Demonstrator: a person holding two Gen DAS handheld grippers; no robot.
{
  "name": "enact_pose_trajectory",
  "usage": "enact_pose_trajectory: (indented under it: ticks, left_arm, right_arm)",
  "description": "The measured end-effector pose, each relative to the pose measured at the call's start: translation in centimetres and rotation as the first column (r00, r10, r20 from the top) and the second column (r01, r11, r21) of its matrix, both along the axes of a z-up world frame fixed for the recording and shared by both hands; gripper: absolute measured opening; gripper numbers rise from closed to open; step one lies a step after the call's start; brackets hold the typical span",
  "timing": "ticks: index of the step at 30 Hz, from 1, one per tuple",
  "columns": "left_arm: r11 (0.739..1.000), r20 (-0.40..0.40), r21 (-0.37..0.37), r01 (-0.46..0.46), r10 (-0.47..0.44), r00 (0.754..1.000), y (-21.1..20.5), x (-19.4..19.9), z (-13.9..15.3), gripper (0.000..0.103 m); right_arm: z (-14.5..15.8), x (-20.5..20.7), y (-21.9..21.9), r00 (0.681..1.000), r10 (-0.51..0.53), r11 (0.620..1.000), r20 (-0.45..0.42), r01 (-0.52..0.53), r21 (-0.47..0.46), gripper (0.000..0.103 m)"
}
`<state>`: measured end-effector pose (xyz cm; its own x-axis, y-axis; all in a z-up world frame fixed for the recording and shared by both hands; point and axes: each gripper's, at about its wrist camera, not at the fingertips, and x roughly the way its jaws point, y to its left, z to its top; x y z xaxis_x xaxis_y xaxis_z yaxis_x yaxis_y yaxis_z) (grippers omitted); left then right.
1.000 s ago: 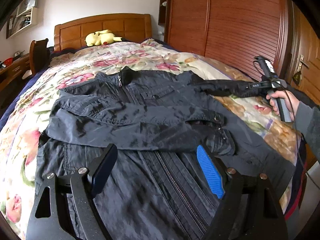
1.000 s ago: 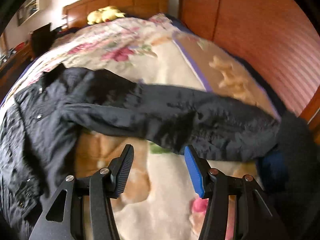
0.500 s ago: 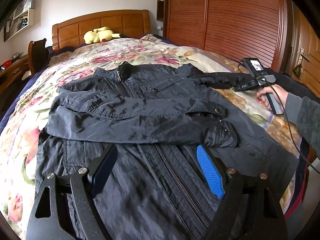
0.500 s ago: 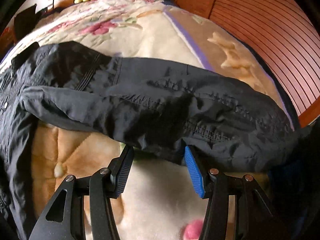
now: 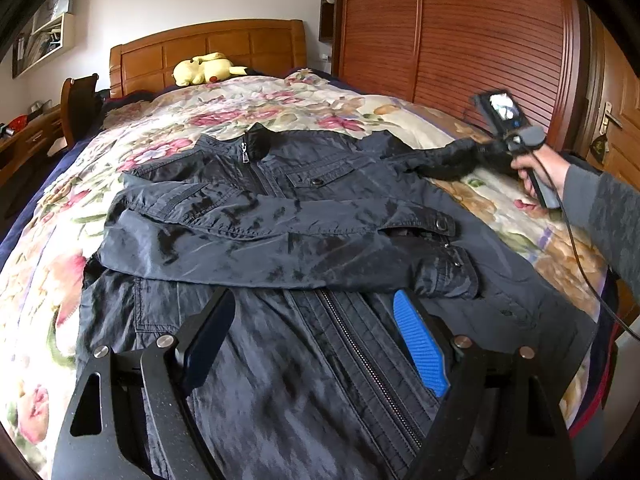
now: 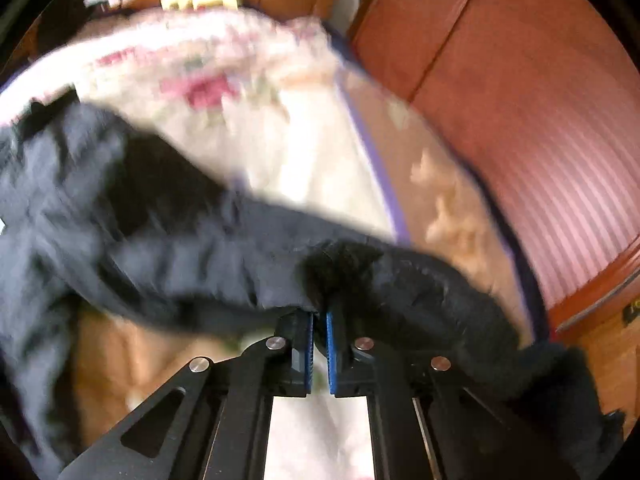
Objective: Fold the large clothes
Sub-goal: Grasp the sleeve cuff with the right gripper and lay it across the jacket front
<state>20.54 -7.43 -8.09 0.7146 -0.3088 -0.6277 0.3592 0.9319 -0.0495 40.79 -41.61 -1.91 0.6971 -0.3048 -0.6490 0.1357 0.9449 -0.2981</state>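
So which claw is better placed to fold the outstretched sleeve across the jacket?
Right. The right claw is already shut on the outstretched sleeve, so it can probably carry it over the jacket. The left claw hangs open above the hem, holding nothing.

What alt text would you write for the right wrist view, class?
The right gripper is shut on the dark jacket sleeve, which stretches across a floral bedspread. The picture is motion-blurred; a wooden wardrobe stands behind.

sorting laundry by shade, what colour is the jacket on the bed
Dark navy, near black; the jacket shows best in the left wrist view.
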Motion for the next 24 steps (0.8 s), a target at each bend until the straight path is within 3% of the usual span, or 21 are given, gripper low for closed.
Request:
enact_pose_trajectory:
  ticks: [5, 10, 13, 16, 24]
  left_arm:
    - [1.000, 0.004, -0.011, 0.000, 0.000, 1.000, 0.4, 0.0, 0.3, 0.082]
    - [0.999, 0.006, -0.032, -0.012, 0.013, 1.000, 1.1, -0.2, 0.7, 0.082]
    - [0.999, 0.015, -0.041, -0.020, 0.020, 1.000, 1.6, -0.4, 0.9, 0.082]
    - [0.999, 0.029, -0.041, -0.028, 0.029, 0.999, 1.9, -0.6, 1.2, 0.082]
    - [0.999, 0.055, -0.041, -0.035, 0.037, 0.998, 2.4, -1.2, 1.7, 0.082]
  right_arm:
    - [5.4, -2.4, 5.4, 0.976, 0.150, 0.989, 0.155, -0.150, -0.010, 0.004]
    - [7.6, -6.2, 12.7, 0.914, 0.353, 0.932, 0.201, -0.363, 0.014, 0.004]
    - [7.2, -8.5, 15.9, 0.873, 0.440, 0.886, 0.210, -0.460, 0.061, 0.004]
    - [5.2, -9.9, 17.4, 0.858, 0.475, 0.855, 0.194, -0.502, 0.128, 0.004]
    - [-0.3, -9.5, 18.1, 0.891, 0.448, 0.868, 0.074, -0.453, 0.202, 0.008]
